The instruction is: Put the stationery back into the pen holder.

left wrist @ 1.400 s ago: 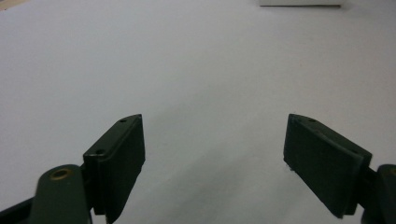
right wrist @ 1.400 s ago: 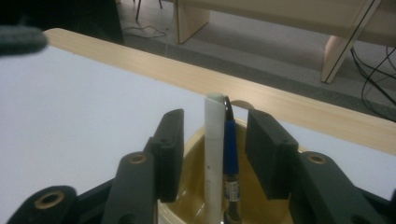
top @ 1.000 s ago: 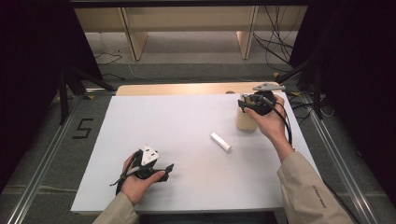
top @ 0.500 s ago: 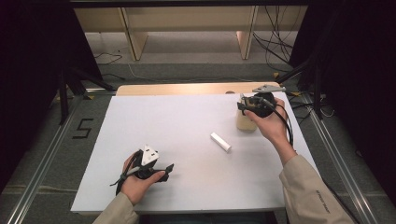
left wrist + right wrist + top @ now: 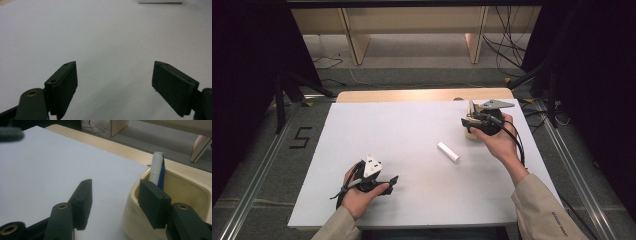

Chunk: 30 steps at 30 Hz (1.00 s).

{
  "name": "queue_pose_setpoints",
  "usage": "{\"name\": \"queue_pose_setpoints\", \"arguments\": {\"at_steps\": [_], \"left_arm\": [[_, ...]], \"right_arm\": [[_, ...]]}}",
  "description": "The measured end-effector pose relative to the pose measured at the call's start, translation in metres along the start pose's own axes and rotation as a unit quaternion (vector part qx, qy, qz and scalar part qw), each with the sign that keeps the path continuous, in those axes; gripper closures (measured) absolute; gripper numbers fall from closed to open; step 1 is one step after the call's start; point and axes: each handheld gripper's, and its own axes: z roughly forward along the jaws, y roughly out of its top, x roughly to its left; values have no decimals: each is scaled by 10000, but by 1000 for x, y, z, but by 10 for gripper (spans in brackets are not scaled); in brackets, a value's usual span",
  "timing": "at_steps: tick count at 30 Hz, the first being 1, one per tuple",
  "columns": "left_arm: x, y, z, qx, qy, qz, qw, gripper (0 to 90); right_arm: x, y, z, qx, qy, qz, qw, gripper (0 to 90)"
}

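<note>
Right gripper [image 5: 113,202]: jaws apart, gripping nothing, one jaw over the white sheet, the other at the rim of the cream squarish ceramic holder [image 5: 190,192] at the table's far right, holding upright pens. Left gripper [image 5: 113,90]: jaws wide apart over bare sheet. White cylindrical stick [image 5: 448,151] lies between them.

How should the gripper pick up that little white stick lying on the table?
Grip the white stick around its middle, coming straight down from above. It lies flat on the white sheet with nothing touching it, so jaws set across its narrow width, one on each long side, would probably hold it level.
</note>
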Motion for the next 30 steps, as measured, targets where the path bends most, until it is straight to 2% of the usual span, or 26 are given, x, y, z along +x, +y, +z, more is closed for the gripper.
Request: {"name": "queue_pose_setpoints", "arguments": {"at_steps": [10,14,26,30], "left_arm": [[-1,0,1,8,-16,-9,10000,205],[-1,0,1,14,-17,-9,10000,205],[-1,0,1,12,-21,-7,10000,205],[-1,0,1,13,-20,-11,10000,205]], "right_arm": [[12,-18,2,13,205,-22,9998,450],[16,-28,5,100,330,-10,9994,450],[27,-50,16,248,507,-11,9984,451],[29,-56,20,338,587,58,9977,451]]}}
